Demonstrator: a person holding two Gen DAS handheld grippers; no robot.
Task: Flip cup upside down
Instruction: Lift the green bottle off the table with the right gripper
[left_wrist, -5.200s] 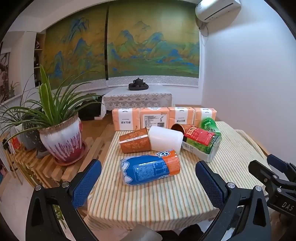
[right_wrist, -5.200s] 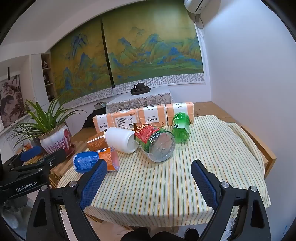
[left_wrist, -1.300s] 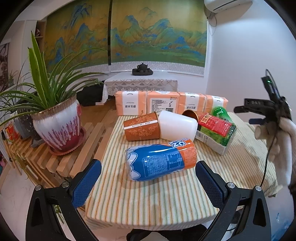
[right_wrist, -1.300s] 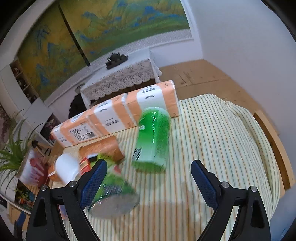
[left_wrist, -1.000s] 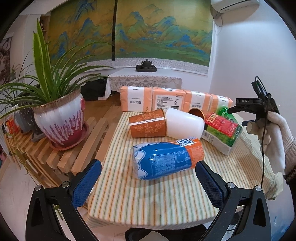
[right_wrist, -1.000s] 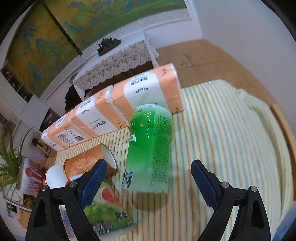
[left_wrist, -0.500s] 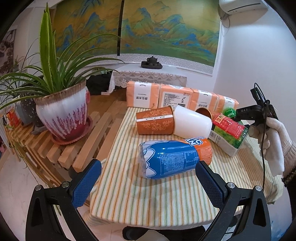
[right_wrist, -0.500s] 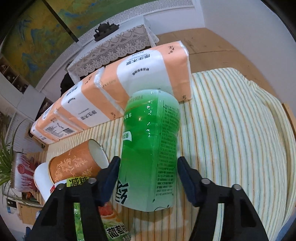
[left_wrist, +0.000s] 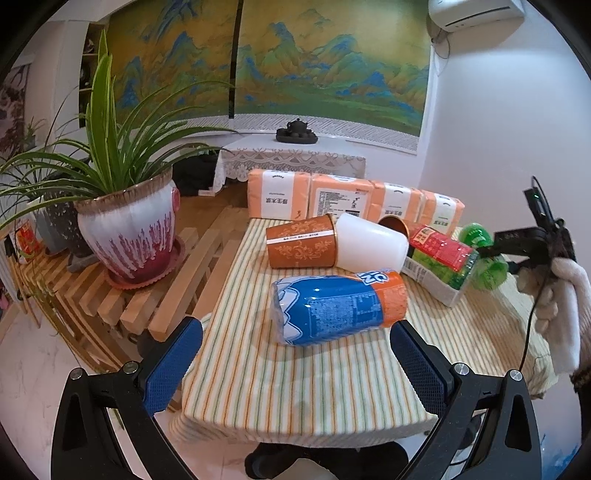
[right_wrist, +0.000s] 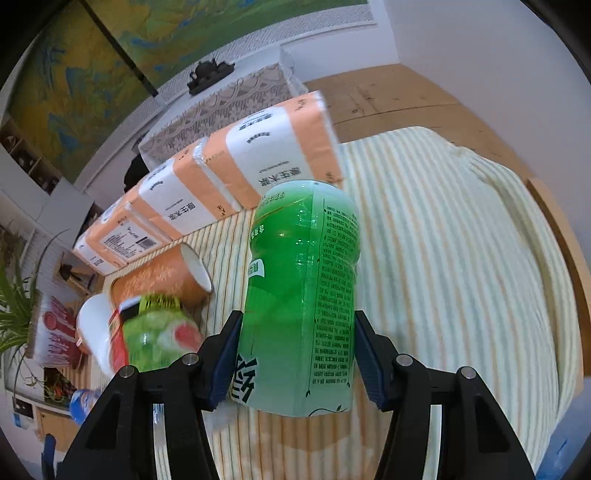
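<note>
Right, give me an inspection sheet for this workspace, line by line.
Surface: table under a striped cloth.
Job's things: green cup lies on its side between the right gripper's pads. Blue cup, two orange cups, white cup and red-green cup also lie on their sides.
Clutter: row of orange packs along the far edge.
Grippers: right gripper shut on the green cup; left gripper open, short of the blue cup, holding nothing.
Cables: black cable hangs by the gloved right hand.
Surroundings: potted plant on slatted bench, landscape painting, teapot on side table.
</note>
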